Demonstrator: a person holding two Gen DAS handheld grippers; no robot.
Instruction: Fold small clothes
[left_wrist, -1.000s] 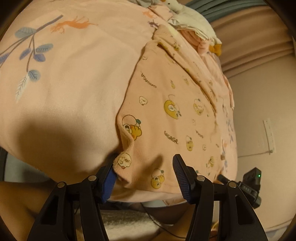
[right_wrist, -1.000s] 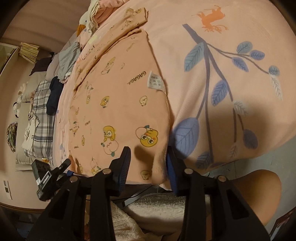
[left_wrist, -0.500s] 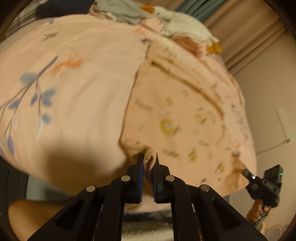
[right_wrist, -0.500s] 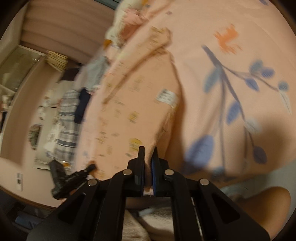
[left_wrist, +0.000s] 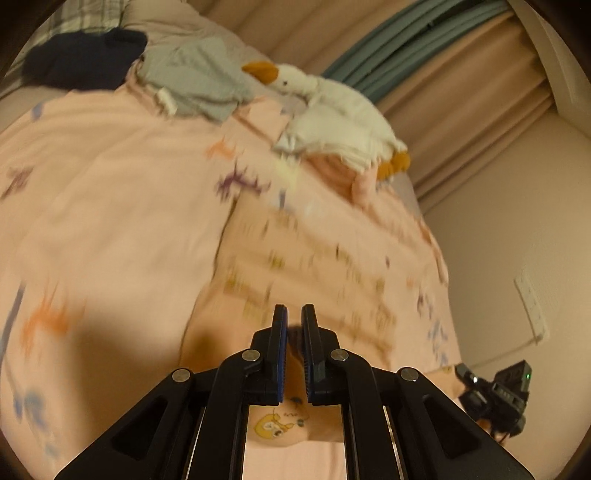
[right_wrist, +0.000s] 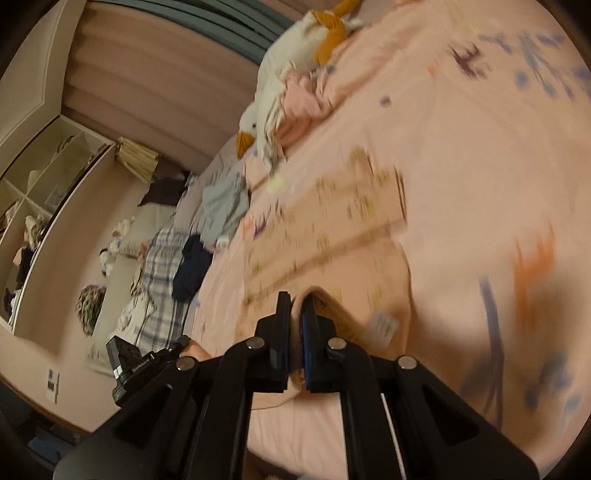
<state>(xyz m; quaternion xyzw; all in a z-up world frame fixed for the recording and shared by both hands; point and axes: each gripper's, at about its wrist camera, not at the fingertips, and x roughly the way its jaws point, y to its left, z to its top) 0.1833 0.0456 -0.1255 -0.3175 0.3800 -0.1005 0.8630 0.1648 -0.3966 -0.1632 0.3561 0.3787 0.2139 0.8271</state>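
A small garment (left_wrist: 317, 266) lies spread on the bed (left_wrist: 103, 192) with its near edge lifted between the left hand-held gripper (left_wrist: 294, 314) and the right hand-held gripper (right_wrist: 295, 299), while a plush goose (left_wrist: 332, 107) lies behind it, and more clothes (left_wrist: 192, 81) lie heaped left of the goose.

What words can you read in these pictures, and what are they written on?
"GenRobot.ai", as far as it can be made out: tiny white print on the black device.
White tag on the pink garment: too blurred to read.
Words printed on the garment: too blurred to read in either view.
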